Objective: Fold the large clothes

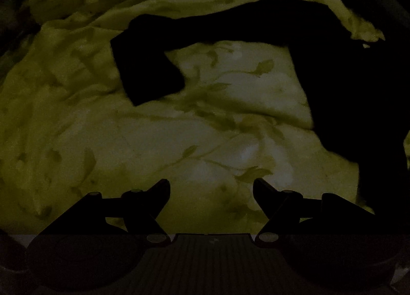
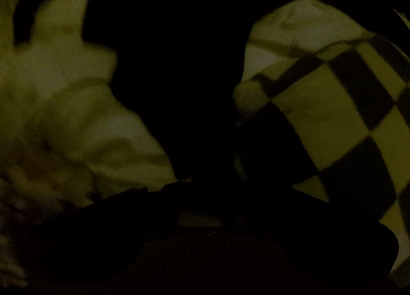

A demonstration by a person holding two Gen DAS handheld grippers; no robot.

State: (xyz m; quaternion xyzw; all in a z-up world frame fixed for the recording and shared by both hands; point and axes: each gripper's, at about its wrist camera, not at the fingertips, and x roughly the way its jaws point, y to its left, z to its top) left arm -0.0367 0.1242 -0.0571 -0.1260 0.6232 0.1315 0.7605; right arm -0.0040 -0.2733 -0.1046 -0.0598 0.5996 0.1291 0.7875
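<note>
While the left claw point(image 1: 211, 185) is hovering with its fingers apart over the leaf-print bedding point(image 1: 179, 128), the right claw point(image 2: 205, 187) is closing on the black garment point(image 2: 179, 77), beside a checkered cloth point(image 2: 346, 115), all lying dim.

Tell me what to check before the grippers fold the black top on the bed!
1. Left gripper open and empty: ok, its fingers stand apart over the leafy bedcover.
2. Black top lying in view: ok, its sleeve stretches across the cover.
3. Sleeve flat: not ok, it bends at the cuff end.
4. Right gripper gripping the top: cannot tell, too dark; its fingertips merge with the dark cloth.
5. Checkered blanket out of the way: cannot tell, it lies right beside the top.
</note>
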